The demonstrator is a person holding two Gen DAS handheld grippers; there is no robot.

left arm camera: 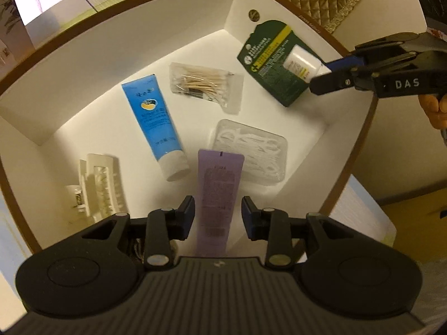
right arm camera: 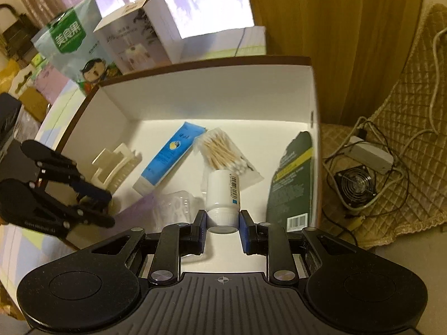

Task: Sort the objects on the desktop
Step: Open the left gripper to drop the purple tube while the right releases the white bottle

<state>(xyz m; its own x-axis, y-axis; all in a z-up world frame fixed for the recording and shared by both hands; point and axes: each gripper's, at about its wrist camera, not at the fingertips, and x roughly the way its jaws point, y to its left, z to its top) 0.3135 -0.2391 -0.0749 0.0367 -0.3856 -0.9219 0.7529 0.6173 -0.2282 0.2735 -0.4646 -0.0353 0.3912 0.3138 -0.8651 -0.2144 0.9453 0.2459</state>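
A white box with a brown rim (left arm camera: 360, 128) holds a blue tube (left arm camera: 152, 122), a bag of cotton swabs (left arm camera: 204, 83), a clear case of floss picks (left arm camera: 251, 148), a cream hair claw (left arm camera: 97, 184) and a green card pack (left arm camera: 268, 64). My left gripper (left arm camera: 218, 215) hangs open over the box, and a purple tube (left arm camera: 219, 192) lies between and below its fingers. My right gripper (right arm camera: 223, 223) is shut on a white bottle (right arm camera: 223, 192) by its cap end, above the box floor. In the left wrist view, that right gripper (left arm camera: 324, 74) holds the bottle (left arm camera: 300, 62) over the green pack.
Behind the box stand a white carton (right arm camera: 142, 33) and a green snack bag (right arm camera: 69, 47). To the right, a small fan (right arm camera: 354, 187), an adapter and cables lie on a quilted cloth (right arm camera: 413, 106). A hand (left arm camera: 435, 109) holds the right gripper.
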